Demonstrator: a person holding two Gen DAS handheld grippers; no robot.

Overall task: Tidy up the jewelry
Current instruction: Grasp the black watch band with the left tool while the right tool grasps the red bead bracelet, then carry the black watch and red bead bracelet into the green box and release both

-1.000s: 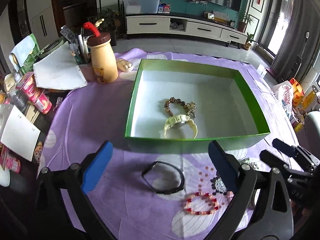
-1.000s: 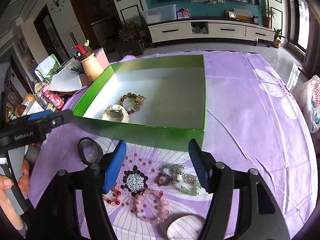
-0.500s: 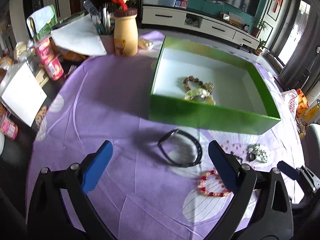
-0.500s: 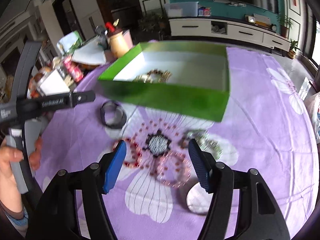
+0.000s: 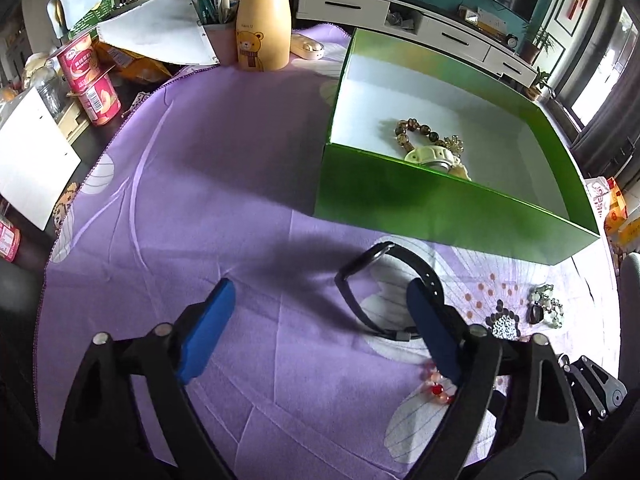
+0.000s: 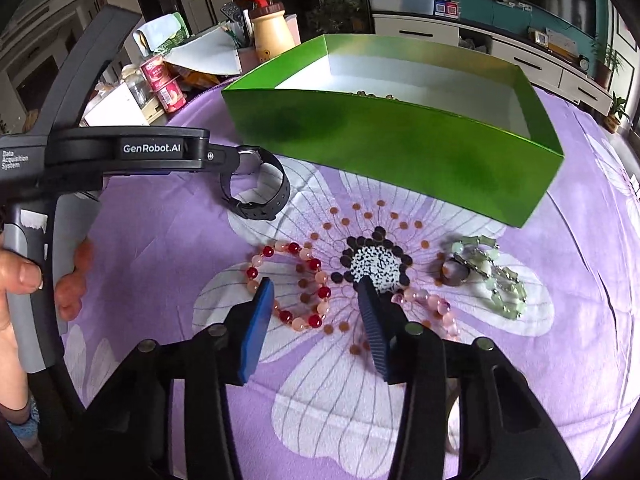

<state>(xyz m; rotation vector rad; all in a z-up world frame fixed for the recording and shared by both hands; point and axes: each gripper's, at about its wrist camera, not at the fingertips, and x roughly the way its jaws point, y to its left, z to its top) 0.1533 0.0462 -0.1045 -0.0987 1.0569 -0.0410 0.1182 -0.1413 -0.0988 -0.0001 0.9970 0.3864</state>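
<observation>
A green box holds a brown bead bracelet and a cream watch. A black watch lies on the purple cloth before it. My left gripper is open, low over the cloth, its right finger beside the watch strap. My right gripper is open, its fingers astride a red and pink bead bracelet. A pink bead bracelet, a ring and a pale green bracelet lie to its right. The green box stands behind them.
A yellow bear bottle, a pen cup, papers and red cans crowd the table's far left. The left hand-held unit reaches over the black watch in the right wrist view.
Both grippers have dropped lower and closer to the cloth. The left one has closed in on the black watch. The right one has settled over the red bead bracelet, its jaws narrower.
</observation>
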